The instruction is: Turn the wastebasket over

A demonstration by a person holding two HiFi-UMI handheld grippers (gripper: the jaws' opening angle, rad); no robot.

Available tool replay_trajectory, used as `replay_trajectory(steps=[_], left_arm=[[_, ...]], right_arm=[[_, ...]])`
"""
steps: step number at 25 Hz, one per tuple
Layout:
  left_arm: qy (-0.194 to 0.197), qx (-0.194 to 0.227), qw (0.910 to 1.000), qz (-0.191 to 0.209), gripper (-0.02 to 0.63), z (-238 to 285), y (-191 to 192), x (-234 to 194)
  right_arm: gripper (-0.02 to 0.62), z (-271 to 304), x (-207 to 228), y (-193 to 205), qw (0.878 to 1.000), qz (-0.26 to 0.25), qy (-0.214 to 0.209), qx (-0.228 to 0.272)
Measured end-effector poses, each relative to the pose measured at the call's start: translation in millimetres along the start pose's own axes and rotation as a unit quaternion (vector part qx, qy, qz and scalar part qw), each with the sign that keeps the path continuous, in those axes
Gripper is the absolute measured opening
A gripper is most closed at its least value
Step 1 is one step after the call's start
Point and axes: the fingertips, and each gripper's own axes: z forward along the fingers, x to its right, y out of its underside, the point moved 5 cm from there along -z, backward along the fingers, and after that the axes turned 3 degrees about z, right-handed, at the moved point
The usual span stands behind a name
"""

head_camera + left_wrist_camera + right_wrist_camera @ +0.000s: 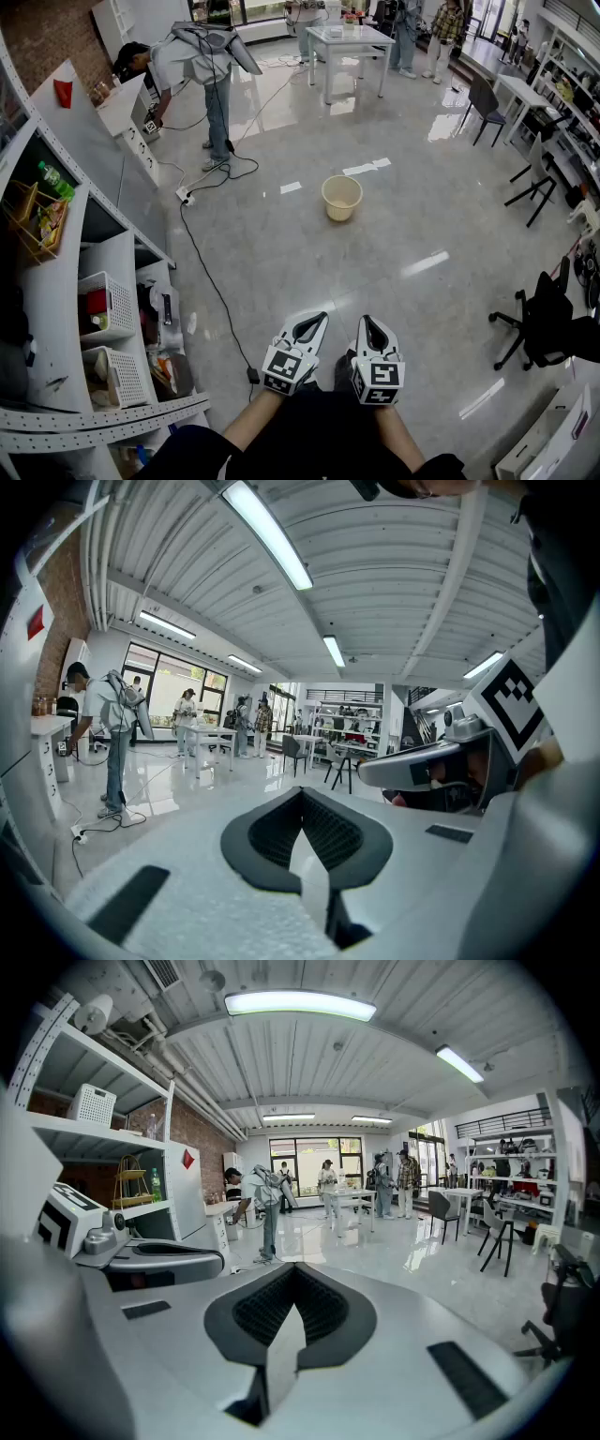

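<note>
No readable text, label, brand, number or sign shows anywhere.

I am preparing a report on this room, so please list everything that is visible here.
wastebasket: one, cream, upright on the floor, mid-room
table: one, white, far end
shelves: one unit, white, left side
baskets: two, white, on the shelves
cable: one, black, on the floor at left
office chair: one, black, right side
person: one, light top, bending at left
left gripper: one, white, shut, empty
right gripper: one, white, shut, empty
</note>
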Motion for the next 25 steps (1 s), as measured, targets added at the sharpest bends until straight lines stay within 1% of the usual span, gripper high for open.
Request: replay_trajectory(steps=[3,6,11,17,25], left_arm=[[-0.001,-0.006,0.9998,-0.018,0.008,-1.4,-3.7,1.9],[0.006,-0.006,0.9998,-0.016,0.008,-0.8,-3.7,3.5],[-0.002,-0.006,0.9997,-0.022,0.008,-2.5,-4.5,6.1],[0.003,-0.002,1.0000,0.000,0.008,-1.6,2.6,2.7],[0.003,-0.008,0.9999,-0.011,0.008,-1.2,2.9,7.6]], right_arm=[[0.009,-1.9,0.2,2.5,1.000,-0.002,0.000,-0.003],[0.009,-4.3,0.7,6.4,1.000,-0.003,0.001,-0.007],[0.009,-6.1,1.8,9.2,1.000,-0.001,0.003,-0.008],[0.011,-8.5,1.8,1.8,1.000,0.011,0.000,0.019],[0.011,-11.6,-1.5,7.5,1.000,0.014,-0.015,0.016]])
